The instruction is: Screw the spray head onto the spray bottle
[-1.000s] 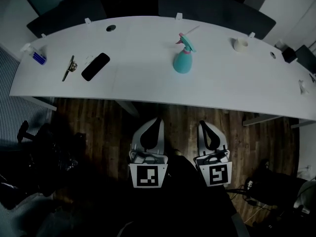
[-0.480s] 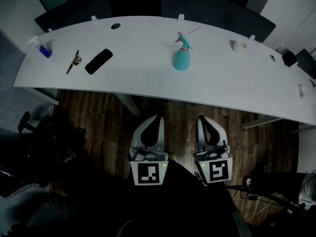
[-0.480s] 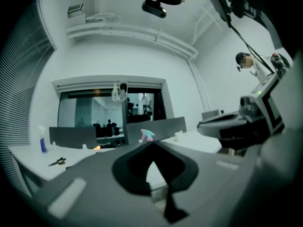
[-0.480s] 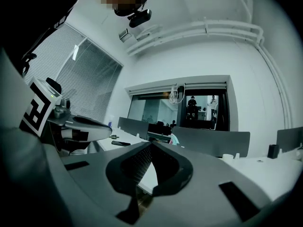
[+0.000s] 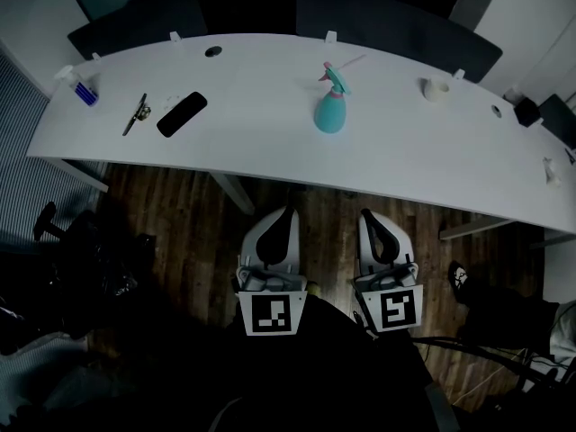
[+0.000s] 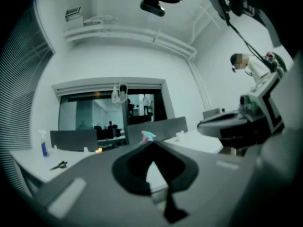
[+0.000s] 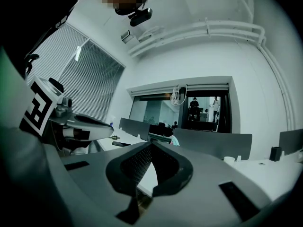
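A teal spray bottle (image 5: pixel 330 111) stands upright near the middle of the white table (image 5: pixel 270 142), with a teal and pink spray head (image 5: pixel 333 77) on its neck. My left gripper (image 5: pixel 279 216) and right gripper (image 5: pixel 371 214) hang side by side over the wooden floor, short of the table's near edge and well apart from the bottle. Both are shut with nothing between the jaws. In the left gripper view the bottle's top (image 6: pixel 148 135) peeks just above the shut gripper (image 6: pixel 152 146). The right gripper view shows the bottle (image 7: pixel 174 140) far beyond that gripper (image 7: pixel 152 146).
On the table's left lie a black oblong object (image 5: pixel 182 114), a small metal tool (image 5: pixel 137 113) and a small blue-labelled bottle (image 5: pixel 76 86). A tape roll (image 5: pixel 436 88) and a black box (image 5: pixel 526 111) sit at the right. Dark chairs stand behind the table. A shoe (image 5: pixel 459 277) shows lower right.
Both grippers have crept slightly toward the table's near edge, still shut. The bottle has not moved. A shoe has come into view on the floor at the right.
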Motion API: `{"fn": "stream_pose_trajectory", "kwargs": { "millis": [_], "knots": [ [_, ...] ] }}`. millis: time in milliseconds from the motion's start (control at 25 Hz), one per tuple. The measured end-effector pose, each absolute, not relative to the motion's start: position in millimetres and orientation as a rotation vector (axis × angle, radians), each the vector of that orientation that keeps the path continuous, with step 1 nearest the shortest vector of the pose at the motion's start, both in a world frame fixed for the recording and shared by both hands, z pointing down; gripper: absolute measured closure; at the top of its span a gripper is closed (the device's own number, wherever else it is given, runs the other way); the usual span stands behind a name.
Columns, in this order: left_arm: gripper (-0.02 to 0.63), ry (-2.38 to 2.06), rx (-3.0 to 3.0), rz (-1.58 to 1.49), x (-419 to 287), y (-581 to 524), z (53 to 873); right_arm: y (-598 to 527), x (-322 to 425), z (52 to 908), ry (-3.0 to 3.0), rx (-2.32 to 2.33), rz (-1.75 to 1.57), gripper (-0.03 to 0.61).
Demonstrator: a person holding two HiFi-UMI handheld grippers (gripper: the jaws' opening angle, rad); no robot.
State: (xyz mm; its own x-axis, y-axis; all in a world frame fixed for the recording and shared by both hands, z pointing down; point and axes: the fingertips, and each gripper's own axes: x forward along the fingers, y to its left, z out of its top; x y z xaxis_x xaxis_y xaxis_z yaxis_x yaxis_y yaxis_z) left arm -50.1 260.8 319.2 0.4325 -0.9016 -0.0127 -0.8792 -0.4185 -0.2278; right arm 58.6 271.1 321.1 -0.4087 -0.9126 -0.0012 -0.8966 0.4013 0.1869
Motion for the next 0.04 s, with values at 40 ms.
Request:
{"fn": "stream_pose_trajectory", "kwargs": {
  "millis": [40],
  "knots": [
    [0.609, 1.566, -2.482, -0.160, -49.6, 260.6, 318.7, 270.9, 59.1, 320.9, -2.543, 1.648, -0.242, 0.574]
  ]
}}
